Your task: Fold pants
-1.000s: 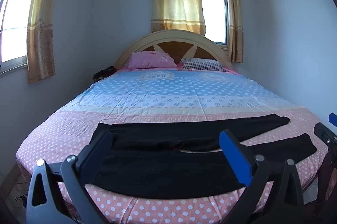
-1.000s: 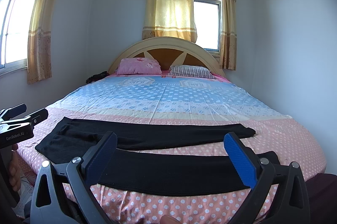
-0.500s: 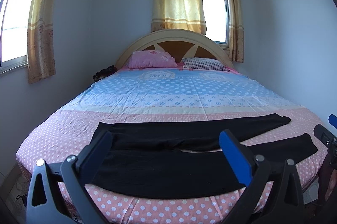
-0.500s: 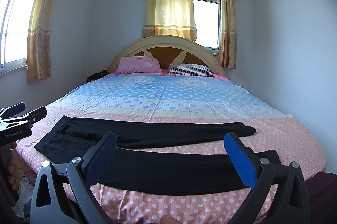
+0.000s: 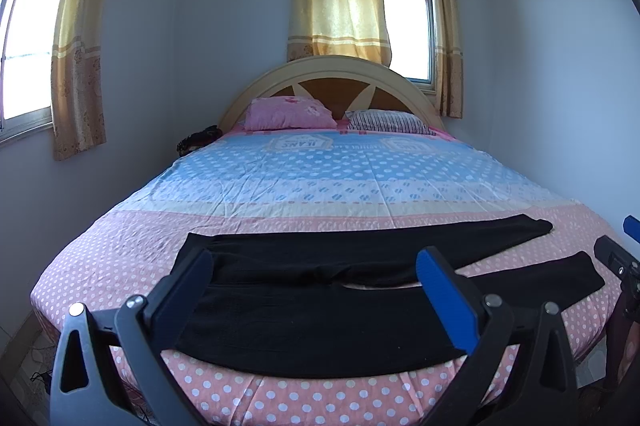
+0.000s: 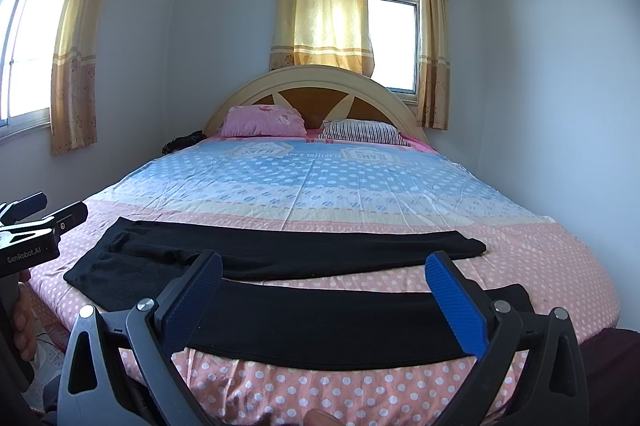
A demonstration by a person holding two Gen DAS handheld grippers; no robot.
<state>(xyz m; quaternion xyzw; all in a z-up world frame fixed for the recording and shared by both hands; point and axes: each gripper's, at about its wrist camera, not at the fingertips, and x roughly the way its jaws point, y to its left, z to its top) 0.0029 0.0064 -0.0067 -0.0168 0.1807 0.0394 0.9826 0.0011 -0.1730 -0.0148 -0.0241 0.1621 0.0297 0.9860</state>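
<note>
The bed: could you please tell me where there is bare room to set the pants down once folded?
The widest free patch is the blue middle of the bed, between the pants and the two pillows. A narrow pink strip separates the two legs. The near edge is crowded: the pants span it, with the open left gripper and right gripper above.

The left gripper [image 5: 320, 290] fills the lower frame, jaws spread wide and empty. The right gripper [image 6: 328, 292] sits likewise at the bottom, equally wide apart.
</note>
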